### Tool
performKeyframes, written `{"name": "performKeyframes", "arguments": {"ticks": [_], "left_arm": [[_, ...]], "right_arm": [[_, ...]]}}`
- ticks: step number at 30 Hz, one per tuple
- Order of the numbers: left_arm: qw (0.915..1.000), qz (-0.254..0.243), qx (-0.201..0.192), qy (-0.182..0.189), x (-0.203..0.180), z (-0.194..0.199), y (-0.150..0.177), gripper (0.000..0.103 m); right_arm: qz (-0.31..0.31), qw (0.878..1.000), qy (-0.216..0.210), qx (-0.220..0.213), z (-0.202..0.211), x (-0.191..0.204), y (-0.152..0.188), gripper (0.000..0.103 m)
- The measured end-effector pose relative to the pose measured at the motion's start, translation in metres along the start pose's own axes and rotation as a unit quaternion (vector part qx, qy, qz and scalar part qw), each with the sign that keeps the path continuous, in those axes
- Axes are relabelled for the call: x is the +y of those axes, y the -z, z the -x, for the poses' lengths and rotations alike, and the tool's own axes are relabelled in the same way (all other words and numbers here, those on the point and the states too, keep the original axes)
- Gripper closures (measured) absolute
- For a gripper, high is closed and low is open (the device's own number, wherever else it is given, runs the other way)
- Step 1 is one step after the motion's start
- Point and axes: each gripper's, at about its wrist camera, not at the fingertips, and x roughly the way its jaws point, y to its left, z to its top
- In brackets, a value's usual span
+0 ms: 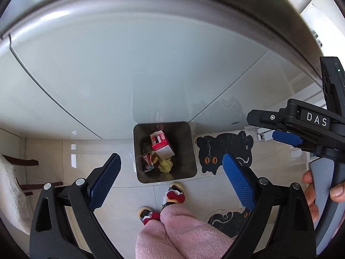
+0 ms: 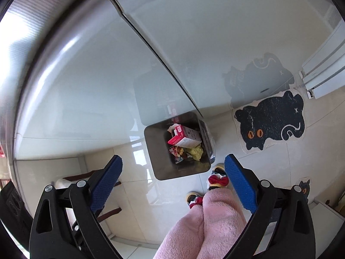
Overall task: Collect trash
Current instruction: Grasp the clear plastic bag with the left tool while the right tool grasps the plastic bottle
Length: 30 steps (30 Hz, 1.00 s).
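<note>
Dark square plastic trash bin (image 1: 165,151) stands upright on the floor; inside, a red-and-white carton (image 1: 162,145) leans at the back, crumpled yellow paper (image 1: 166,165) beside snack wrappers (image 1: 148,161).

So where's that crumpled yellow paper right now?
In both views the yellow paper lies inside the dark bin on the floor, just below the red and white carton and right of a snack wrapper.

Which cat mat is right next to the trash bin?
The large black cat mat beside the bin; the smaller cat mat lies nearer the person's feet.
</note>
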Motion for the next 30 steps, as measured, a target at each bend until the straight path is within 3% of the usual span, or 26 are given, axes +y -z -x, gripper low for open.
{"name": "performKeyframes", "arguments": {"ticks": [9, 15, 23, 28, 30], "left_arm": [[0.9946, -0.017, -0.103, -0.001, 0.0, 0.108, -0.035, 0.008], [0.9867, -0.027, -0.16, -0.005, 0.005, 0.153, -0.072, 0.008], [0.977, -0.027, -0.21, -0.028, 0.023, 0.183, -0.126, 0.01], [0.9762, -0.031, -0.213, -0.026, 0.034, 0.178, -0.152, 0.028], [0.9767, -0.039, -0.209, -0.027, 0.035, 0.173, -0.16, 0.029]], "right_arm": [[0.026, 0.993, -0.014, -0.114, 0.126, 0.023, -0.007, 0.003], [0.033, 0.986, -0.039, -0.158, 0.175, 0.047, -0.038, 0.003], [0.054, 0.981, -0.063, -0.177, 0.192, 0.09, -0.085, 0.003], [0.065, 0.982, -0.085, -0.158, 0.181, 0.117, -0.114, 0.009], [0.062, 0.983, -0.093, -0.146, 0.173, 0.125, -0.126, 0.014]]}}
